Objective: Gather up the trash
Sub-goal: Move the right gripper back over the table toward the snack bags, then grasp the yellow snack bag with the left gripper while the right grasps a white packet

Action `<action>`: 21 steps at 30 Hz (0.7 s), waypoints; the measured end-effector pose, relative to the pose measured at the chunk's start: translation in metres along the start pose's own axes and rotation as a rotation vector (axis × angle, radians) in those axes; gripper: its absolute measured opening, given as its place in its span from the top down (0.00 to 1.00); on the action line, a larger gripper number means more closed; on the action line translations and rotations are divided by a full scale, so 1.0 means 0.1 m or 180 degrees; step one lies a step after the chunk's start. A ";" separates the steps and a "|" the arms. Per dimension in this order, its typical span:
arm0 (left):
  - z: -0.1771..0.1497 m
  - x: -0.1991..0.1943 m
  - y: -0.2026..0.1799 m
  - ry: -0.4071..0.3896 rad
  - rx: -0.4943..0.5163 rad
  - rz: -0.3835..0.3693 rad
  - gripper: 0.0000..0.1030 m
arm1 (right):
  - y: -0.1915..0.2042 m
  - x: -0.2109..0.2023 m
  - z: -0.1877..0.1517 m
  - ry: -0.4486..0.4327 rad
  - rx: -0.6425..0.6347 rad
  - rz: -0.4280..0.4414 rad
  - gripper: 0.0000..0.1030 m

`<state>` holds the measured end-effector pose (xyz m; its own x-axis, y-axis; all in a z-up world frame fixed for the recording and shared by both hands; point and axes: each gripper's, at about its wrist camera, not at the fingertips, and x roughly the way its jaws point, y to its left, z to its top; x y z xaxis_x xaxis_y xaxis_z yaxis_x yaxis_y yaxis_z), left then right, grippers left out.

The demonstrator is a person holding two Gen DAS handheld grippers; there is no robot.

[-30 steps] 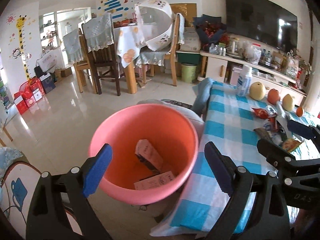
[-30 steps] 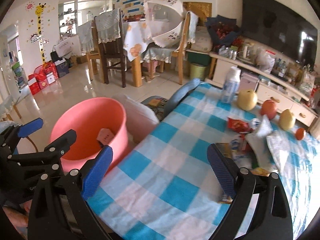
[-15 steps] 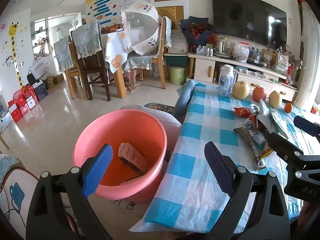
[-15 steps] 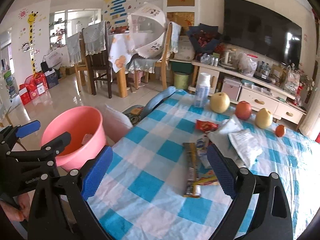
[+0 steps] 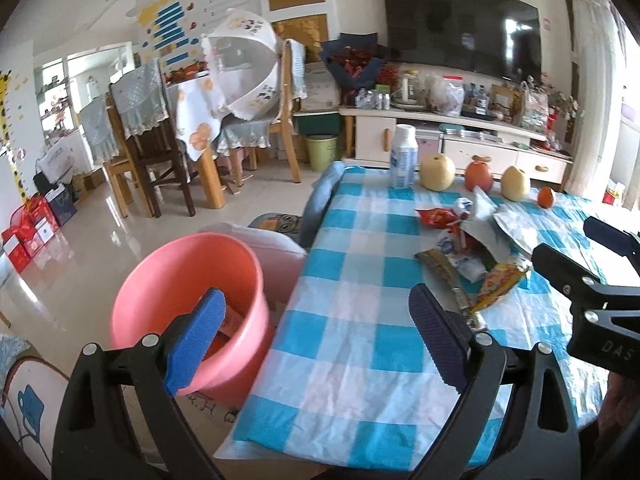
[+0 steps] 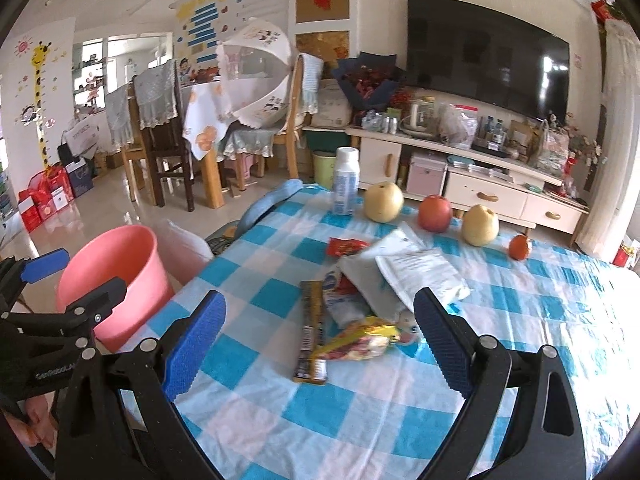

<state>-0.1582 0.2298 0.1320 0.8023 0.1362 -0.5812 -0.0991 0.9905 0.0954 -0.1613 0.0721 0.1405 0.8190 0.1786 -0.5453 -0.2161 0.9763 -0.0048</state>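
Both empty, fingers spread wide: left gripper [image 5: 312,344] near pink bucket [image 5: 188,280], right gripper [image 6: 320,344] above wrappers [image 6: 352,316] on table [image 6: 520,320].

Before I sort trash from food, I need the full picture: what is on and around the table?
bucket: 1, pink, on floor left of table, cartons inside
wrappers: a pile, mixed colours, mid-table
red packet: 1, beyond the pile
bottle: 1, white, far edge
pears: 2, yellow, far edge
apple: 1, red, between pears
orange: 1, far right
tablecloth: blue-white check
left gripper: open, empty
right gripper: open, empty
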 end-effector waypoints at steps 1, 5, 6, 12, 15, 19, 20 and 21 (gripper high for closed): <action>0.00 0.00 -0.03 0.0001 0.0017 -0.0016 0.09 | -0.03 0.00 -0.01 0.0000 0.0007 -0.0012 0.09; 0.01 0.00 -0.21 0.0000 0.0107 -0.0074 0.09 | -0.20 0.01 -0.04 -0.0005 0.0056 -0.0075 0.09; 0.01 0.00 -0.24 0.0004 0.0125 -0.0088 0.09 | -0.24 0.01 -0.04 -0.0009 0.0080 -0.0091 0.09; 0.01 0.03 -0.45 0.0034 0.0214 -0.0146 0.09 | -0.48 0.03 -0.09 -0.0009 0.0189 -0.0128 0.09; 0.01 0.07 -0.53 0.0068 0.0224 -0.0175 0.09 | -0.56 0.05 -0.12 0.0000 0.0221 -0.0154 0.09; 0.00 0.12 -0.66 0.0109 0.0259 -0.0221 0.09 | -0.68 0.07 -0.14 0.0018 0.0252 -0.0177 0.09; 0.00 0.13 -0.69 0.0119 0.0272 -0.0234 0.09 | -0.71 0.08 -0.14 0.0018 0.0254 -0.0185 0.09; -0.01 0.14 -0.73 0.0131 0.0285 -0.0250 0.09 | -0.73 0.09 -0.14 0.0019 0.0256 -0.0195 0.09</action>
<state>-0.1396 0.1596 0.1162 0.7804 0.0607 -0.6224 0.0175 0.9928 0.1188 -0.1459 0.0003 0.1241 0.8261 0.1178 -0.5510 -0.1222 0.9921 0.0288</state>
